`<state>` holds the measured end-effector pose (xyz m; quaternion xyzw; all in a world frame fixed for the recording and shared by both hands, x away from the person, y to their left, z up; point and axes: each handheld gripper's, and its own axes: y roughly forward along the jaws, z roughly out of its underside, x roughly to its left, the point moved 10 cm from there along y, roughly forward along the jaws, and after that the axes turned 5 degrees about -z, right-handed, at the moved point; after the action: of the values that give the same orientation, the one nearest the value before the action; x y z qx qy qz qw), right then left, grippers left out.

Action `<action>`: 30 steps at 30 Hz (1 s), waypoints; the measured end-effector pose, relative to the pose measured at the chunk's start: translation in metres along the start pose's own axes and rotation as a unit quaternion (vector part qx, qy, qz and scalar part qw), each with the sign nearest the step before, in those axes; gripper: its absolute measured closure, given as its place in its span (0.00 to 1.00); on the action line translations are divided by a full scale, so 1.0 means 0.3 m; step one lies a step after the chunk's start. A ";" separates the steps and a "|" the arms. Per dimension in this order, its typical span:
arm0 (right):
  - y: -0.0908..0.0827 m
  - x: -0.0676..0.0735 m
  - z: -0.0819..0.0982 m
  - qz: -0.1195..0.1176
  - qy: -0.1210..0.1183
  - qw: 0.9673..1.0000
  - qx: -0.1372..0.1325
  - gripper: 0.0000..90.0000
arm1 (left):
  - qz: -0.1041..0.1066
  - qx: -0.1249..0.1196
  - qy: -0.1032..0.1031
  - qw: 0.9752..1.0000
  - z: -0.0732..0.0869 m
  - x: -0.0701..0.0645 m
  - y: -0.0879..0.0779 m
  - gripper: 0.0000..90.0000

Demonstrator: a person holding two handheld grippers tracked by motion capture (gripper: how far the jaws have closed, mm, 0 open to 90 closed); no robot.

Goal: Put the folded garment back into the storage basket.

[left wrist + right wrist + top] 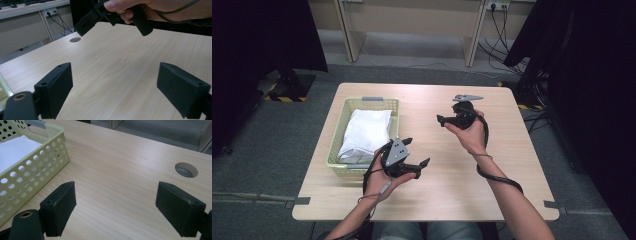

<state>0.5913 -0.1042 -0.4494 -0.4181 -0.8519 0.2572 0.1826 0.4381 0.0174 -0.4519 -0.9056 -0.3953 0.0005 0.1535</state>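
Cloth [364,132], white and folded, lies in the pale yellow perforated basket [371,103], just beyond and to the outer side of the left gripper [418,151] and well across the table [462,165] from the right gripper [440,120], whose own view shows the basket's wall [37,173] ahead of its left jaw. Both grippers hang above bare wood with jaws spread wide and nothing between them (the left one's view also catches the other hand's gripper farther off). Judging by its look, the cloth should be light, soft and limp, likely to sag and unfold if lifted by one corner; a pinch on a folded edge, through all layers, seems safest. No brand, label or writing is legible anywhere.
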 end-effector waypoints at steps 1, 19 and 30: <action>-0.002 -0.003 0.003 0.001 0.002 1.000 0.000 0.19 | 0.001 -0.001 0.000 1.000 0.001 -0.002 0.001 0.14; -0.034 -0.043 0.054 0.008 0.003 1.000 0.000 0.19 | 0.018 0.005 0.011 1.000 0.036 -0.061 0.025 0.14; -0.048 -0.058 0.080 0.011 0.005 1.000 -0.001 0.18 | 0.025 0.008 0.014 1.000 0.061 -0.084 0.031 0.14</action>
<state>0.5799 -0.1326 -0.4619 -0.4292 -0.8464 0.2565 0.1833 0.4254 -0.0015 -0.4748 -0.9139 -0.3705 -0.0052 0.1657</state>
